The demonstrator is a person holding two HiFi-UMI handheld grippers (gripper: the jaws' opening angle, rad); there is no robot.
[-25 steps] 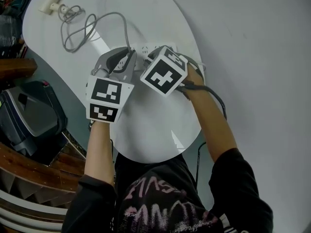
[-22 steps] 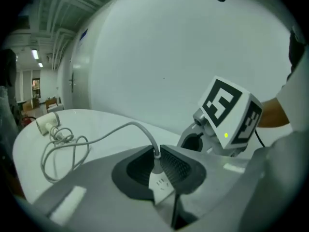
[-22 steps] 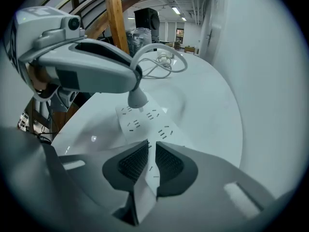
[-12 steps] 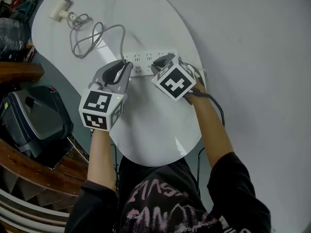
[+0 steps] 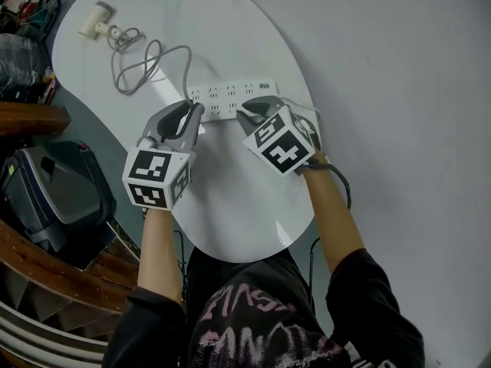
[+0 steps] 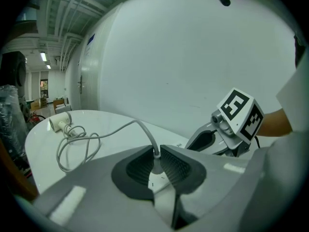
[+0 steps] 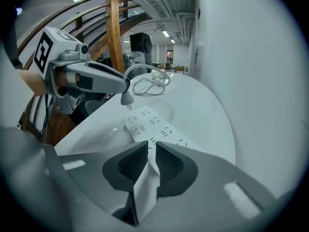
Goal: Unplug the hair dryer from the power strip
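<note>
The plug (image 7: 127, 98) is hanging just above the strip (image 5: 230, 96), pinched tight in the left gripper's (image 6: 157, 154) jaws; the right gripper's (image 7: 151, 152) jaws are clamping the strip's end.

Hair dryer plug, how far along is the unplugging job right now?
Done: the plug looks clear of the power strip, with its prongs showing just above it. In hand: the left gripper is clamped on the plug, and the right gripper grips the strip's near end. Left: probably only setting the plug down and releasing both.
</note>
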